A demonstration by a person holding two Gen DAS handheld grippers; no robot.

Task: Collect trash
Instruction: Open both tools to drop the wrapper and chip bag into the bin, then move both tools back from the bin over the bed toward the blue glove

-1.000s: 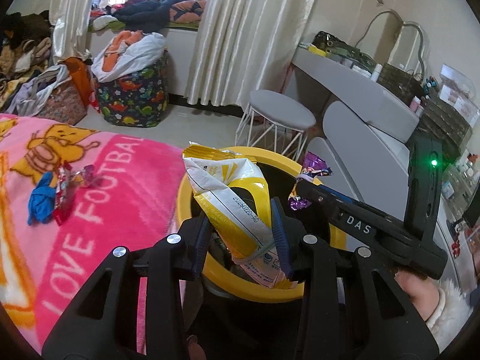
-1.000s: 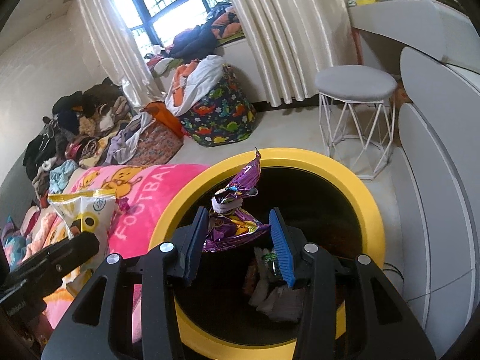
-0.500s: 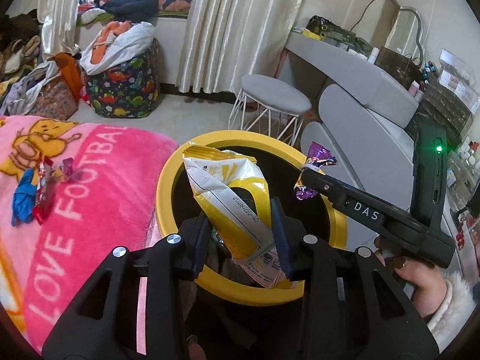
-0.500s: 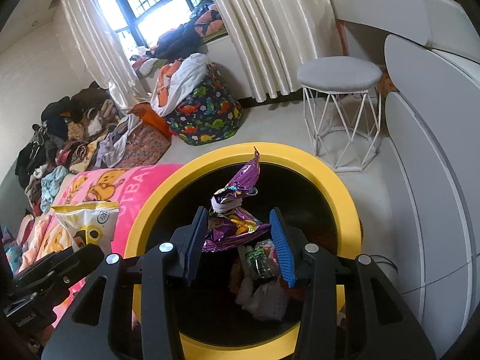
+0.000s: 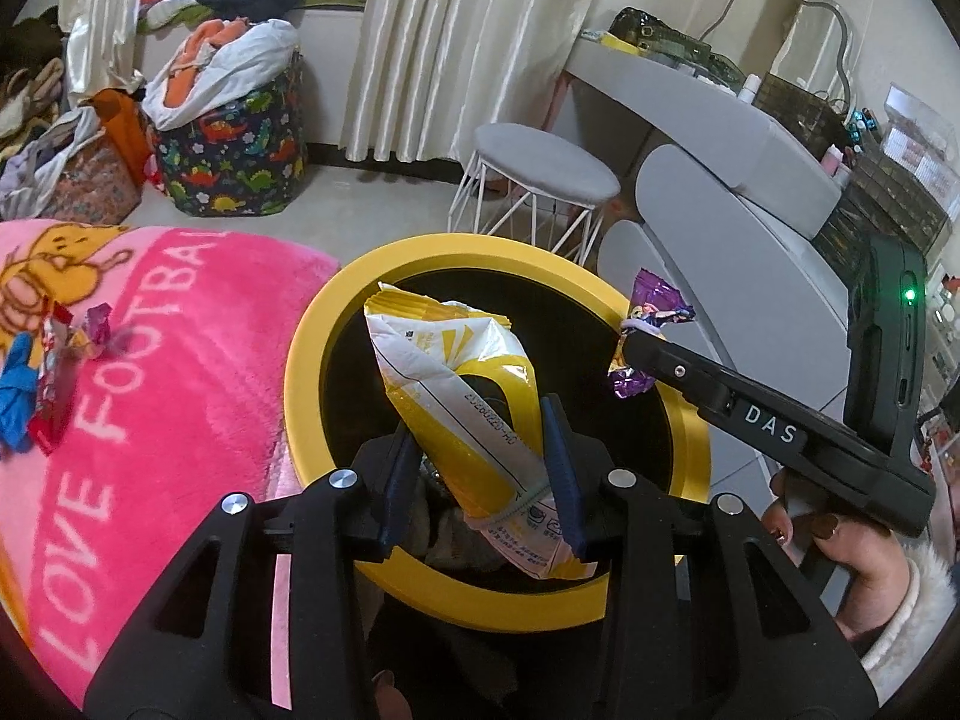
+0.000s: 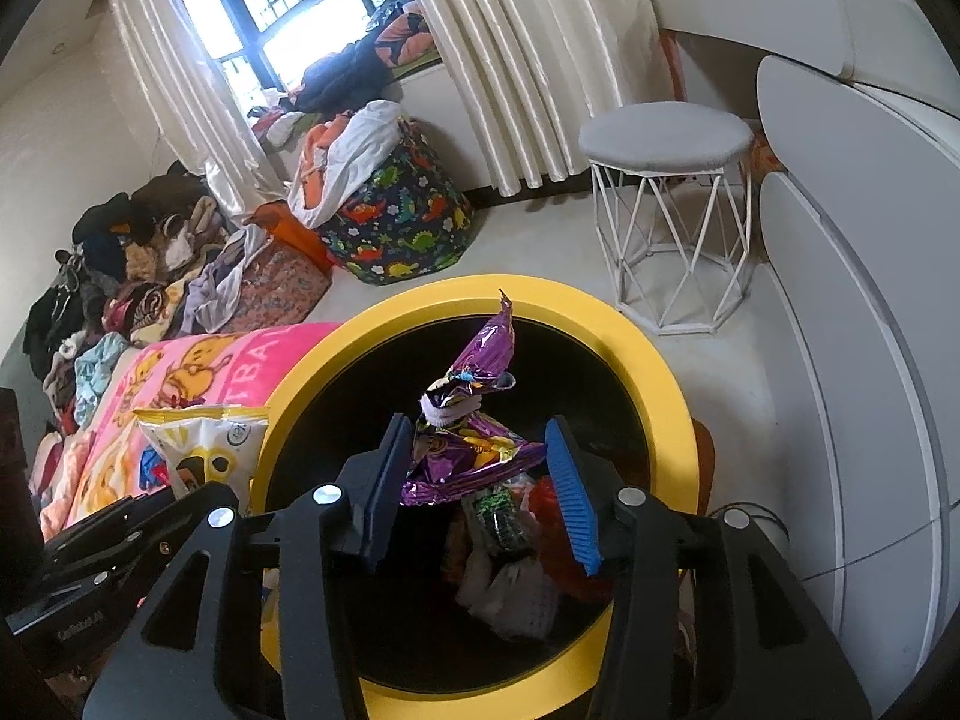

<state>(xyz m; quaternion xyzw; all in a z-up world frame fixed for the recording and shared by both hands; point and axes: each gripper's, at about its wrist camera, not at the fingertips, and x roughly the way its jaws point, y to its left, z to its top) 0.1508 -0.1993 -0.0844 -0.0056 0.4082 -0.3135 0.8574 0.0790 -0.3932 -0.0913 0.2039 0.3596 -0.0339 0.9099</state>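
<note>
My right tool [image 6: 477, 471] hangs over the bin [image 6: 654, 396] with the purple wrapper [image 6: 474, 450] between its jaws. Those jaws have just been opening; the left pad touches the wrapper, the right one now stands clear, so I judge the drop has begun. My left tool [image 5: 480, 468] pinches the yellow bag [image 5: 462, 402] firmly, also above the bin's mouth. Compared with a second ago, both tools sit lower and closer to the bin, which fills more of each view. More wrappers [image 5: 54, 354] lie on the pink blanket [image 5: 180, 360], so collecting is not finished.
</note>
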